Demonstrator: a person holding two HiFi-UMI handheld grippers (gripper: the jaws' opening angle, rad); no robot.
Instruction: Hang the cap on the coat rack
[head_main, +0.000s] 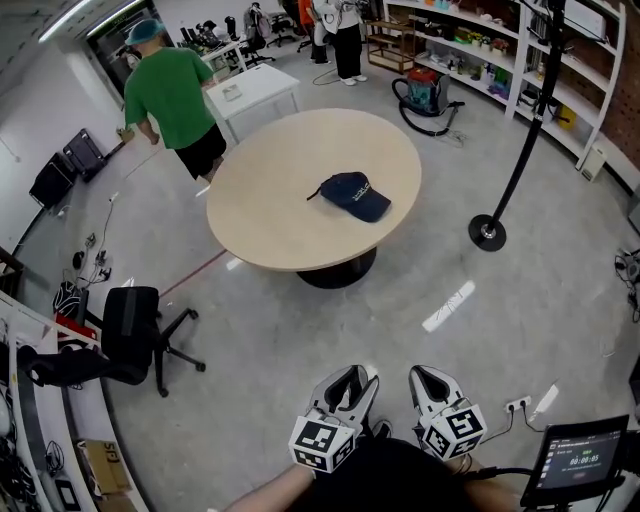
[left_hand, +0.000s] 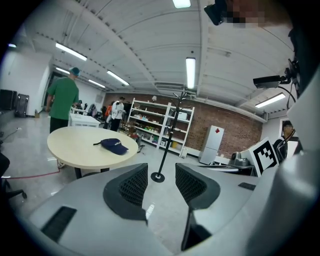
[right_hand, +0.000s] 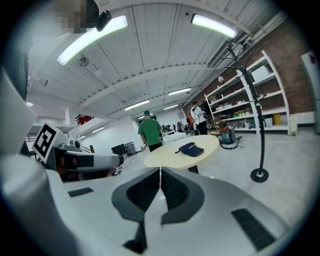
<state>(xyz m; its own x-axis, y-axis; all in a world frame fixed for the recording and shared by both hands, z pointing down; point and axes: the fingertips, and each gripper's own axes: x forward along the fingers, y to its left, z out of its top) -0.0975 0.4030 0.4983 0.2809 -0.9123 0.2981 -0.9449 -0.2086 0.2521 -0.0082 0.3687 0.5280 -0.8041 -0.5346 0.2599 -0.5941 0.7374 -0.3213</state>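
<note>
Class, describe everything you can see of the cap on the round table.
The cap is a dark navy baseball cap, seemingly fabric, with a rounded crown, a curved brim and a thin strap end poking out behind. It lies crown-up, alone on the pale round table, right of centre, touching only the tabletop.

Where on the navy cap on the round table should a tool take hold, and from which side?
Probably the cap's brim: thin, flat, pointing toward the table's near-right edge, easier for two jaws than the domed crown. Come from that side with the left tool, whose jaws stand apart.
</note>
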